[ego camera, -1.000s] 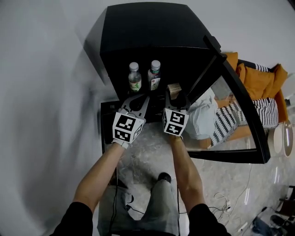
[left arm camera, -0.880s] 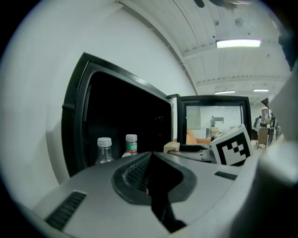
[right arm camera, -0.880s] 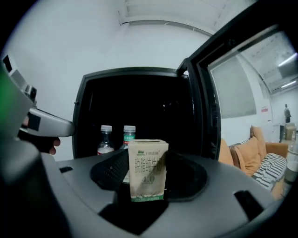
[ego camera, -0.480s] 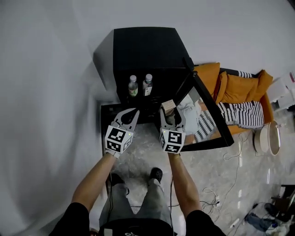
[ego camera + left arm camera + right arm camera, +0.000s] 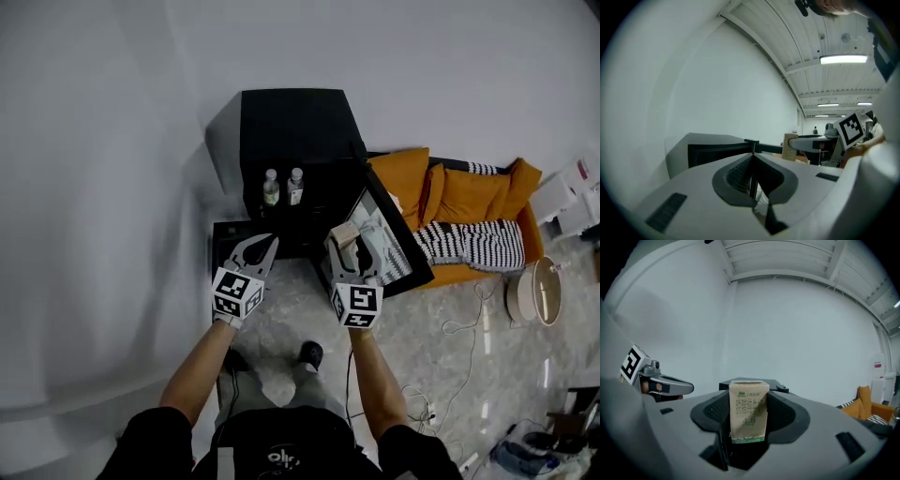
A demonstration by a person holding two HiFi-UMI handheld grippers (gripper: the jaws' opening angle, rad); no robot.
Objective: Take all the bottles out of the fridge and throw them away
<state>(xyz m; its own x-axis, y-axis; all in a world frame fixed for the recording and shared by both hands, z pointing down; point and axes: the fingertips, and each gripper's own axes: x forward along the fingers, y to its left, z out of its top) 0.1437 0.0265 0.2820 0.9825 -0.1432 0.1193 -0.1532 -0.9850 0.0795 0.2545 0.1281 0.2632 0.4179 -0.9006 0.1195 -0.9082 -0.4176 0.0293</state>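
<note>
I have lifted both grippers up and back from the fridge [image 5: 291, 122]. My left gripper [image 5: 262, 244] has its fingers pressed together on nothing. My right gripper [image 5: 349, 251] pinches a little milk box [image 5: 344, 234], now out in front of the fridge. Two bottles [image 5: 271, 187] still stand inside the fridge, so I think they come next.

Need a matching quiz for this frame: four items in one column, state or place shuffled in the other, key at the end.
Column one:
1. left gripper
2. right gripper
3. two bottles
4. fridge door

Column two:
A. swung open
B. shut on a small carton
C. standing upright inside the black fridge
D. jaws together, nothing between them

Pairs: 1-D, 2-B, 3-C, 4-A
</note>
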